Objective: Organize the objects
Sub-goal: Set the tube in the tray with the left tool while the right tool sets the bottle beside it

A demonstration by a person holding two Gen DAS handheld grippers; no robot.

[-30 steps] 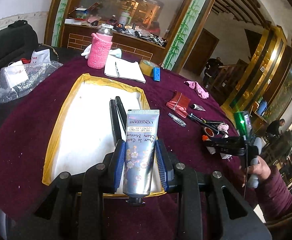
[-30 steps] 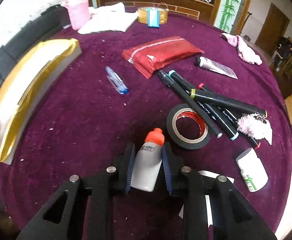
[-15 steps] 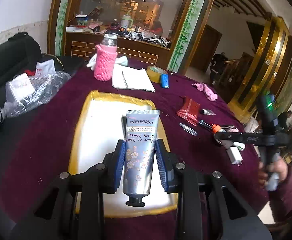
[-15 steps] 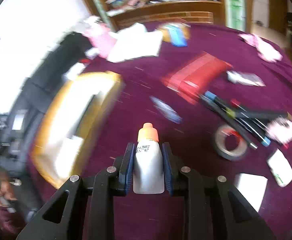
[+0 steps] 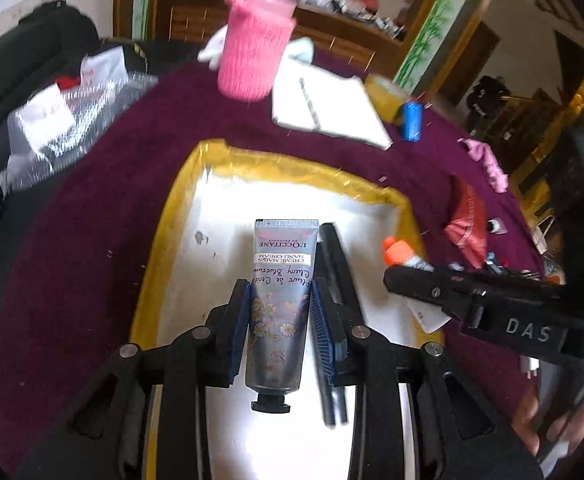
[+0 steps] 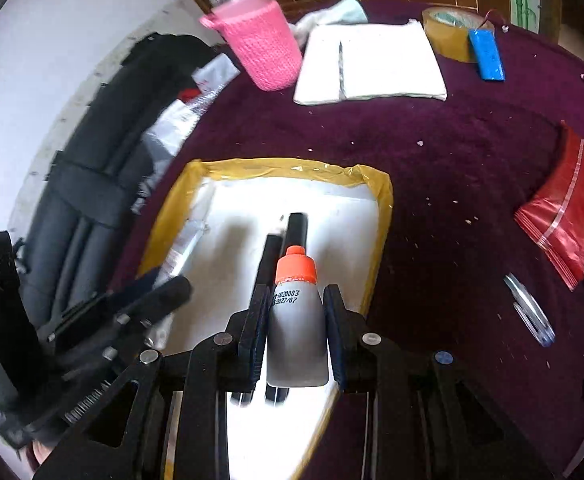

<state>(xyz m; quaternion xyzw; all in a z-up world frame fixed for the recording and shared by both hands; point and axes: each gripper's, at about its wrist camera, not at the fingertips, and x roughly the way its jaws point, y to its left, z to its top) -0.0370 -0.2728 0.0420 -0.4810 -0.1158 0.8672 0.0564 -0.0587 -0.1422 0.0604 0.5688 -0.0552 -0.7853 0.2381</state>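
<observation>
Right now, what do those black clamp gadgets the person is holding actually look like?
Each hand-held gripper is a black plastic frame with silver screw heads and two fingers lined with ribbed blue pads. The right one's side reads "DAS" in white, with a green light near it.

One hand cream tube (image 5: 279, 304), one orange-capped bottle (image 6: 296, 328), two black pens (image 5: 334, 280), one tray (image 5: 227, 156).

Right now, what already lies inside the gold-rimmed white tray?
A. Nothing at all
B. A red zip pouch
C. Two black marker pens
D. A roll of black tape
C: two black marker pens lie side by side on the white floor of the tray, beneath the orange-capped bottle clamped in the right gripper.
</observation>
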